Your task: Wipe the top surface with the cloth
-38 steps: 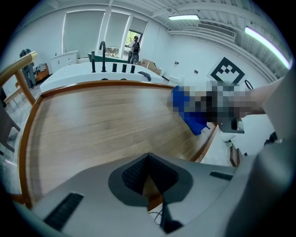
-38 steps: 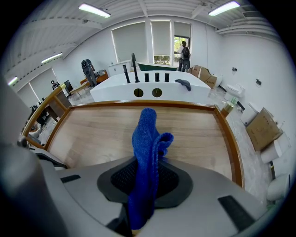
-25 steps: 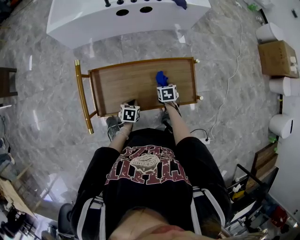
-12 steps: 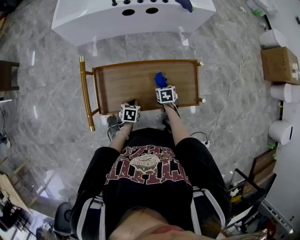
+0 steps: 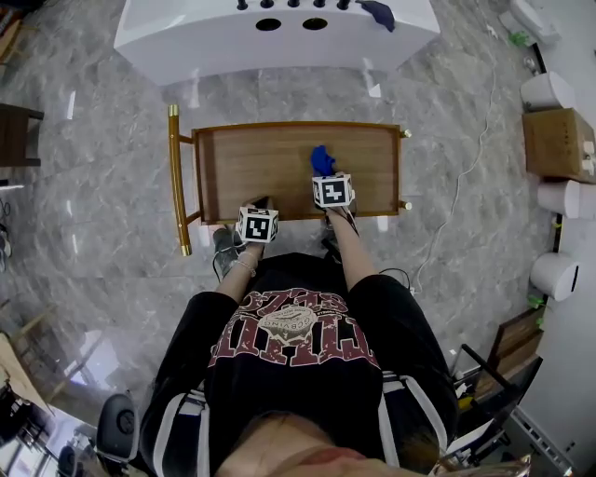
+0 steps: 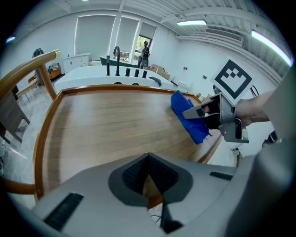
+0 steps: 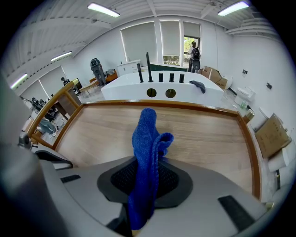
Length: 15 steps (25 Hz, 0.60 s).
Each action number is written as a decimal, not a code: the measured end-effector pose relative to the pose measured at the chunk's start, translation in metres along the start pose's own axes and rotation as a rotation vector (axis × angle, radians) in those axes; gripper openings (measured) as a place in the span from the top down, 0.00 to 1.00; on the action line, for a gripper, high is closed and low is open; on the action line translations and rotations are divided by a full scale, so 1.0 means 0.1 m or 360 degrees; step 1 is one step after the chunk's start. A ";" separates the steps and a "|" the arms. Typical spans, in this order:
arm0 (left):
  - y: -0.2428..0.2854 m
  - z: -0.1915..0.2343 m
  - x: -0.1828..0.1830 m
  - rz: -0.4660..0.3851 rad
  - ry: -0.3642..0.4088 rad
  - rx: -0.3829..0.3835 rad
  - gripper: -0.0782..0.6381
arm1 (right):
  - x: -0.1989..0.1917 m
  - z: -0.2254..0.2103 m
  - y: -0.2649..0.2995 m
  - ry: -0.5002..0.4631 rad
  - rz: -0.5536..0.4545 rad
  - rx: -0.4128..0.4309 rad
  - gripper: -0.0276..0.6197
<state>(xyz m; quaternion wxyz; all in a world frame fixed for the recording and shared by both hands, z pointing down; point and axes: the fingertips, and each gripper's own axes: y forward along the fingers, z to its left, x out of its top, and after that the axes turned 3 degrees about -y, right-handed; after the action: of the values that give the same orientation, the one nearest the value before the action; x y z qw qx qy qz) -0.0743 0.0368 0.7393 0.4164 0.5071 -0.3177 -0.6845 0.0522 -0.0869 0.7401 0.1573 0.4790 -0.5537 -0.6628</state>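
Note:
A wooden cart top with a raised rim stands in front of me. The blue cloth hangs folded over the top's near right part, and my right gripper is shut on it. In the right gripper view the cloth stands up from between the jaws of the right gripper, above the wood. My left gripper is at the near edge, left of the cloth, shut and holding nothing. Its own view shows the left gripper, the cloth and the right gripper at the right.
A gold handle bar runs along the cart's left end. A white counter with round holes stands beyond the cart, a dark cloth on it. Cardboard boxes and white cylinders stand at the right; a cable lies on the marble floor.
The head view has shifted, so the cart sits a little lower and to the right in it. Both grippers and the cloth stay in nearly the same place.

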 end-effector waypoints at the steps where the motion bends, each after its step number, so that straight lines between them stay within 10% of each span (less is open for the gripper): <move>1: -0.01 0.01 0.01 -0.0008 0.0000 0.0000 0.82 | 0.00 0.03 0.01 -0.0004 0.0000 0.0005 0.82; 15: -0.16 0.20 -0.08 -0.0057 -0.0094 0.0047 0.82 | 0.17 0.60 0.10 -0.0201 -0.0009 0.0127 0.82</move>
<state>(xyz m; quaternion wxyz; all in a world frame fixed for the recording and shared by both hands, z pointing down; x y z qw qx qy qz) -0.0963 0.0515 0.7345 0.3871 0.4985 -0.3306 -0.7017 -0.0084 -0.0681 0.7368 0.1009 0.4436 -0.5871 -0.6695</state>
